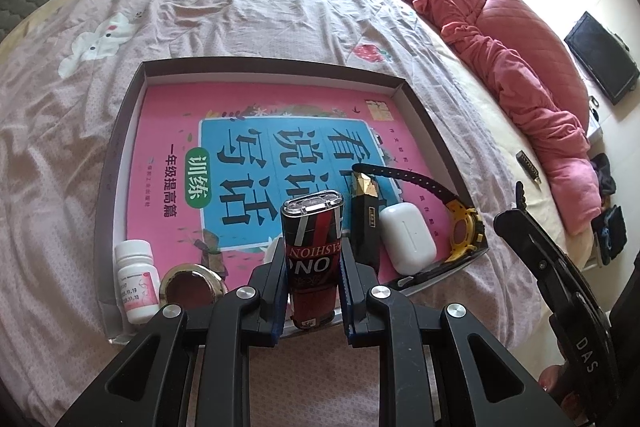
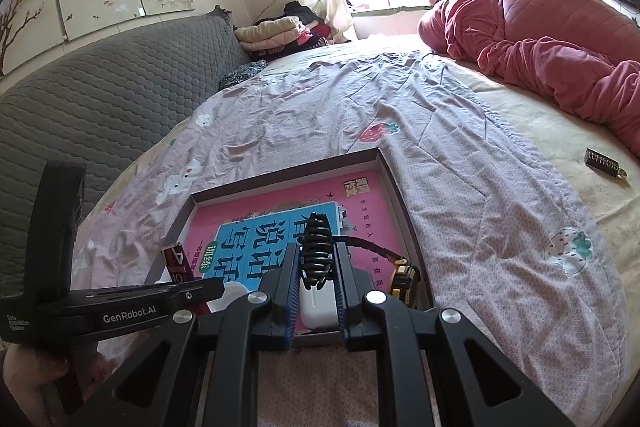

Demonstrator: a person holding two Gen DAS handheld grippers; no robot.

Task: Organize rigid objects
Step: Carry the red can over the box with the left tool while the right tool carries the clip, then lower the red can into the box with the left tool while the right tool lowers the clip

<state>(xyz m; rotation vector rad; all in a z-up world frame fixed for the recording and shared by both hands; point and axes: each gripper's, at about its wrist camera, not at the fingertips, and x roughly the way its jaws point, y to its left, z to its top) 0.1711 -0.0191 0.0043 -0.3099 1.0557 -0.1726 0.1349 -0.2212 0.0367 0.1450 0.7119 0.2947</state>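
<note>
A shallow brown box (image 1: 120, 131) on the bed holds a pink and blue book (image 1: 256, 147). My left gripper (image 1: 313, 267) is shut on a dark red and black lighter (image 1: 311, 227), held upright over the box's near edge. In the box are a white pill bottle (image 1: 136, 279), a round gold compact (image 1: 192, 285), a black and gold tube (image 1: 365, 219), a white earbud case (image 1: 408, 241) and a yellow watch (image 1: 464, 231). My right gripper (image 2: 318, 267) is shut on a black ribbed hair clip (image 2: 317, 247), above the earbud case (image 2: 316, 307) and beside the watch (image 2: 404, 277).
The box lies on a pink patterned bedsheet (image 2: 480, 227). A pink quilt heap (image 2: 560, 47) lies at the right. A small dark object (image 2: 604, 163) rests on the cream sheet. A grey padded headboard (image 2: 100, 87) is at the left. The other gripper's body (image 1: 560, 287) stands at the right of the left wrist view.
</note>
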